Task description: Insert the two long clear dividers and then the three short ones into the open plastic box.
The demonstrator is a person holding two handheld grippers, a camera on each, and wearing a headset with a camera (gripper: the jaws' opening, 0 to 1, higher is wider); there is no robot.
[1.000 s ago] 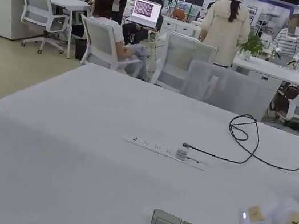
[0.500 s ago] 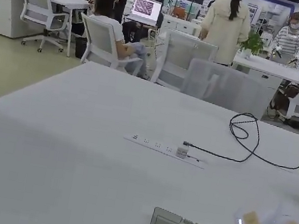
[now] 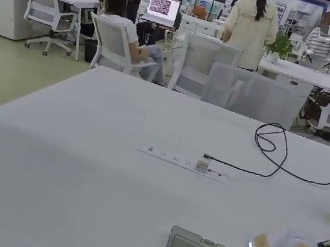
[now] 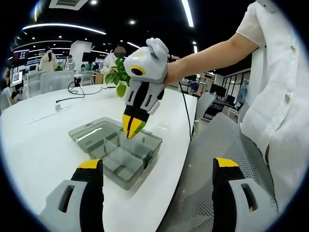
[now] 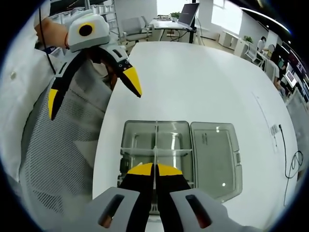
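Right gripper (image 5: 154, 166), clenched on a clear divider (image 5: 155, 137), has dipped lower over the box (image 5: 124, 145); left gripper (image 4: 157, 163) released

Open smoky-clear plastic box (image 5: 137, 140), lid (image 5: 215, 159) laid flat beside it, thin clear divider (image 5: 155, 133) apparently upright inside.

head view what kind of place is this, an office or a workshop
Most likely an open-plan office or lab: long white desks, swivel chairs, and an open laptop, with people busy at other desks behind.
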